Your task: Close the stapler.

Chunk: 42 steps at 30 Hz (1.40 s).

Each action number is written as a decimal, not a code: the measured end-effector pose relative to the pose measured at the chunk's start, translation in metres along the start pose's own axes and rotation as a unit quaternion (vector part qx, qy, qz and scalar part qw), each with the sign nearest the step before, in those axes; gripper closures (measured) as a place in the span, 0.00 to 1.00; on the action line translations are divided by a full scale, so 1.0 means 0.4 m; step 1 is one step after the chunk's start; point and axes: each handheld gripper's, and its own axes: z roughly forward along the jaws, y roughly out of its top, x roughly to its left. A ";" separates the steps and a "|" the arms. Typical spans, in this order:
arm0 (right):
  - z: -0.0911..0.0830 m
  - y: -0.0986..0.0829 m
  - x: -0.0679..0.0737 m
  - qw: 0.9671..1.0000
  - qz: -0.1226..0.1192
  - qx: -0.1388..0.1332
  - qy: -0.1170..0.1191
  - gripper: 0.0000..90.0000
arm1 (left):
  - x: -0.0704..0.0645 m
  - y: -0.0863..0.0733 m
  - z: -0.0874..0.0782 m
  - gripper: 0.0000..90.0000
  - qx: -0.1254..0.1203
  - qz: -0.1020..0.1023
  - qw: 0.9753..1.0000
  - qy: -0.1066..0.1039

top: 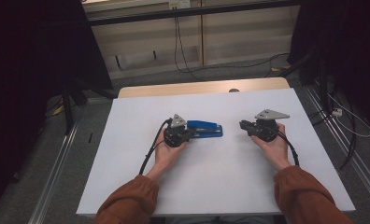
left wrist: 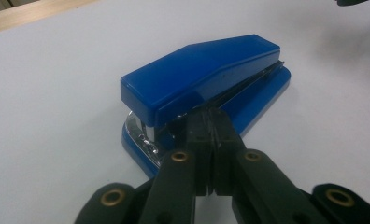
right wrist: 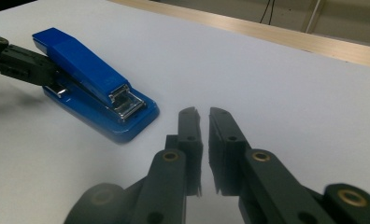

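On the white table (top: 127, 177), roughly centre and a bit left, lies a blue stapler (top: 205, 128), flat on its base, long axis running left-right. Left gripper (top: 188, 132) sits at the stapler's left end, held in the person's left hand (top: 167, 151); black cable trails from it toward the near left. In the left gripper view the left gripper's jaws are pressed together, no gap between them, tips touching the rear end of the stapler (left wrist: 206, 88) at the seam between top arm and base. Cannot tell whether anything is pinched between them; they look closed against the stapler, not around it. Right gripper (top: 243, 125) is well to the right of the stapler, apart from it, held in the right hand (top: 274, 147), grey three-cornered plate on top. In the right gripper view its jaws stand nearly closed, a thin slit between them, holding nothing, above bare table. Same view shows the stapler (right wrist: 96, 88) at far left with its metal mouth facing the camera. Orange-brown sleeves at the near edge.
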 end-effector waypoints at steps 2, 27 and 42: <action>0.000 -0.001 0.003 1.000 0.008 0.002 0.003 0.84 | -0.006 0.001 -0.008 0.96 -0.006 -0.005 1.000 -0.009; -0.017 0.002 0.018 1.000 0.025 -0.016 0.005 0.13 | 0.003 0.003 -0.076 0.31 -0.040 -0.029 0.998 0.025; -0.056 0.009 0.055 0.999 0.011 -0.044 -0.007 0.04 | -0.006 -0.006 -0.135 0.04 -0.079 -0.029 0.996 0.016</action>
